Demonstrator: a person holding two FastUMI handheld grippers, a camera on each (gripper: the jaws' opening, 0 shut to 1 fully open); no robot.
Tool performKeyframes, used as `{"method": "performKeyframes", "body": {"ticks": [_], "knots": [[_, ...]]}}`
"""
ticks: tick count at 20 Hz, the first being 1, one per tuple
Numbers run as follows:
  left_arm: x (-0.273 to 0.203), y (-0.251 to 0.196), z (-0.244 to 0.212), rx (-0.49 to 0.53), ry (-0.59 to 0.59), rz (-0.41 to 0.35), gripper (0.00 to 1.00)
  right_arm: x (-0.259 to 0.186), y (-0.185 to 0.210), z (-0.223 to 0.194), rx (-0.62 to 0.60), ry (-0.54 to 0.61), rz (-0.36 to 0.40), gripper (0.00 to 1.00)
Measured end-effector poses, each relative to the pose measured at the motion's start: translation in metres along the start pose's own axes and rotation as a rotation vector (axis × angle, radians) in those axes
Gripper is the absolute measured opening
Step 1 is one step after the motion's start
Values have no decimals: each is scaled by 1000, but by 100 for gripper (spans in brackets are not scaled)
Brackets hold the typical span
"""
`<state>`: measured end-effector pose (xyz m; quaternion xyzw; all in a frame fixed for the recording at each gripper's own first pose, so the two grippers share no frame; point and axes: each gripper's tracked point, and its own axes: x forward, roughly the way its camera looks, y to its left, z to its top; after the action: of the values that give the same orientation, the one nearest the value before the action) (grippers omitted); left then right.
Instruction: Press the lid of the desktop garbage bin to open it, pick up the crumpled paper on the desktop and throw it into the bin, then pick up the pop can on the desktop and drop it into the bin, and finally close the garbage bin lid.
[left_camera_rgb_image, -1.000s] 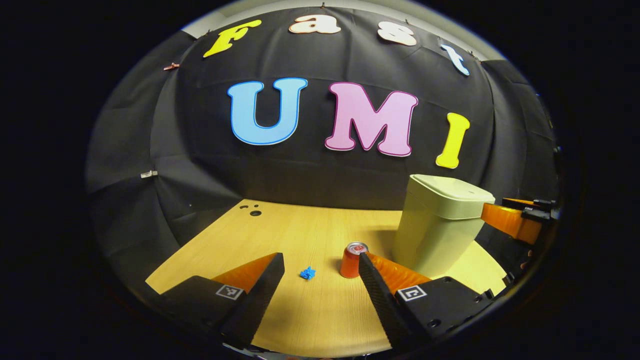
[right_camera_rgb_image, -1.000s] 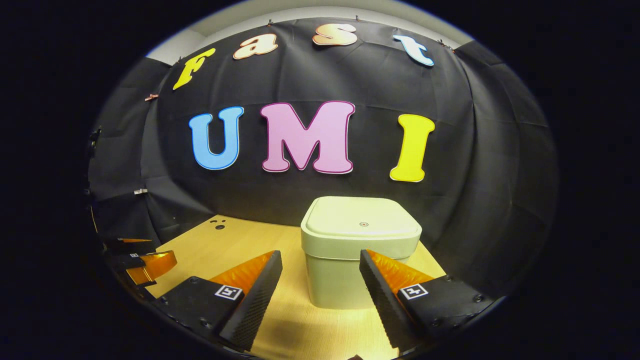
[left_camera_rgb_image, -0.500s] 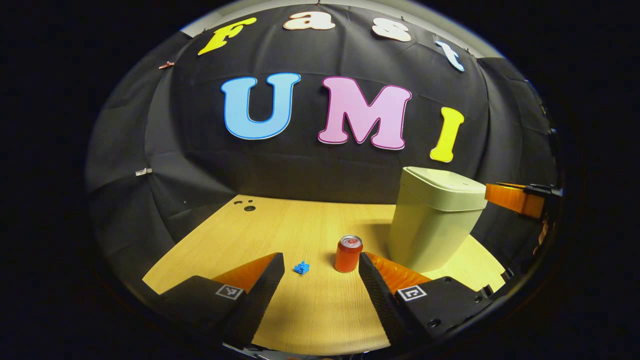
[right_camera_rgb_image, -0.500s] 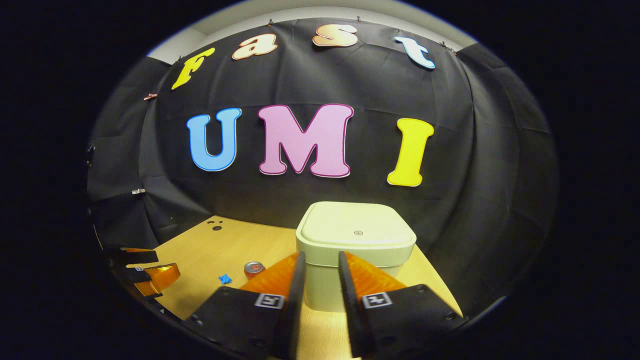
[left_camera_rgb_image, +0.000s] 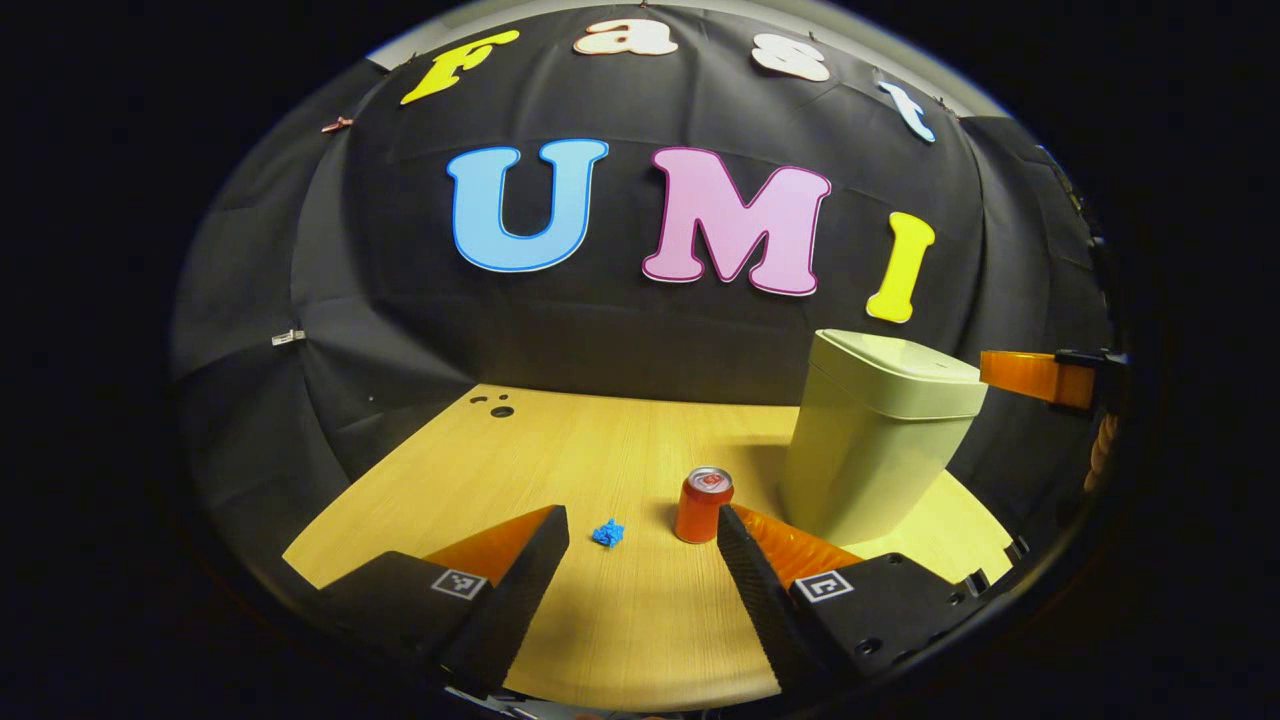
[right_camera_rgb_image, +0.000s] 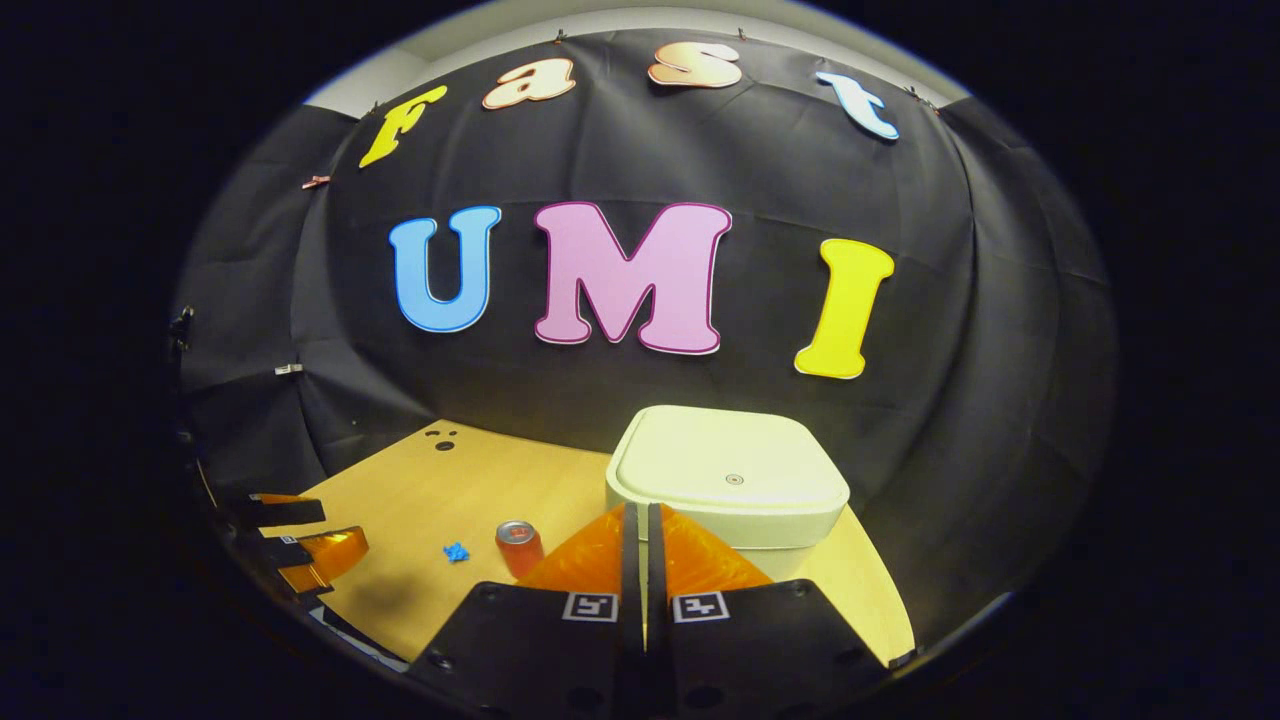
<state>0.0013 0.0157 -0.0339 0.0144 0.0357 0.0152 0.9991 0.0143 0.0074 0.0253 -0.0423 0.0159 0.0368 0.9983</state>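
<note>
Garbage bin (right_camera_rgb_image: 728, 500) stands with its lid (right_camera_rgb_image: 730, 472) down, just past the right gripper (right_camera_rgb_image: 634, 530), whose two fingers are pressed together with nothing between them, their tips in front of the bin's near edge (whether they touch it, I cannot tell). In the left gripper view, the left gripper (left_camera_rgb_image: 642, 540) is spread wide above the wooden desktop (left_camera_rgb_image: 560, 450). Just beyond its fingertips lies the blue crumpled paper (left_camera_rgb_image: 608, 533), and beside that the red pop can (left_camera_rgb_image: 702, 504) stands upright. Farther back and to the right sits the bin, with the right gripper's fingers near its top at the far right.
</note>
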Motion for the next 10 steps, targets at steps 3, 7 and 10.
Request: {"method": "performKeyframes", "body": {"ticks": [3,7,10], "knots": [[3,5,-2,1,5,6,96,7,0,10,-22,-10,7,5],[7,10,-4,-21,23,17,96,24,-14,24,-49,-25,-14,5],[11,16,-4,-14,30,31,96,40,-25,25,-2,-6,-26,5]]}}
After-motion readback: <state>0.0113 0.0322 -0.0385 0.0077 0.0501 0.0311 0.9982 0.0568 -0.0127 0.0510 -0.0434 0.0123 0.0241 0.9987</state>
